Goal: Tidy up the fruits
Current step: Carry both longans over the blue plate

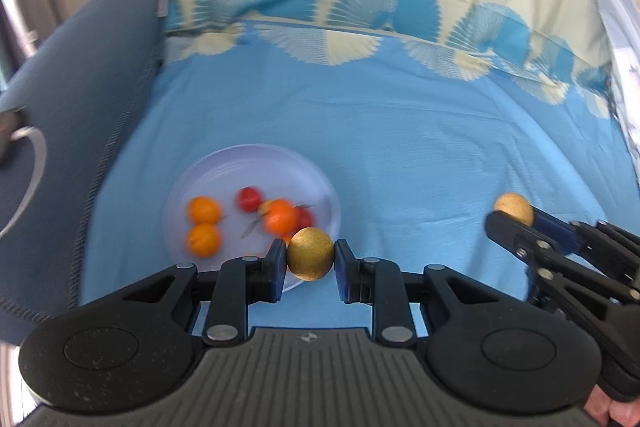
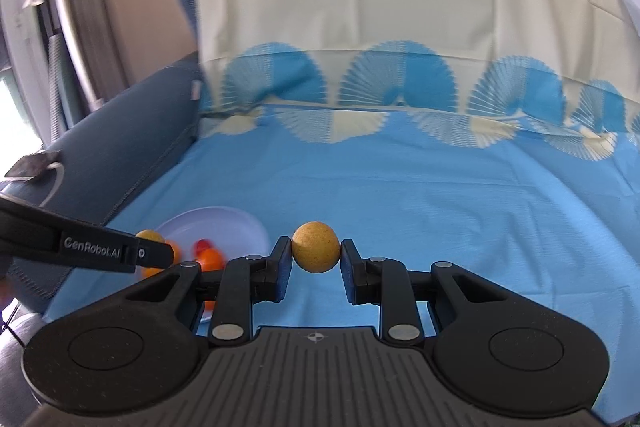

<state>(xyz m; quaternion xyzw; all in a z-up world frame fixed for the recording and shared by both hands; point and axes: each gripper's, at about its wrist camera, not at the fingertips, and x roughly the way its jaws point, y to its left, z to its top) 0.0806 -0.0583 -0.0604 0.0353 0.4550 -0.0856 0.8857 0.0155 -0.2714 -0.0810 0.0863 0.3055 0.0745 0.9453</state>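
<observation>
We are gripping two yellow fruits — left gripper (image 1: 310,259) clamping one (image 1: 310,254) over the plate (image 1: 224,167), right gripper (image 2: 315,254) clamping another (image 2: 315,246) above the blue sheet (image 2: 440,195) — three oranges (image 1: 204,210) and two red fruits (image 1: 249,198) lying plated.

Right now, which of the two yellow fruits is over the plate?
The yellow fruit gripped by the left tongs hangs over the white plate's near rim. The other yellow fruit, in the right tongs, is over bare blue sheet.
</observation>
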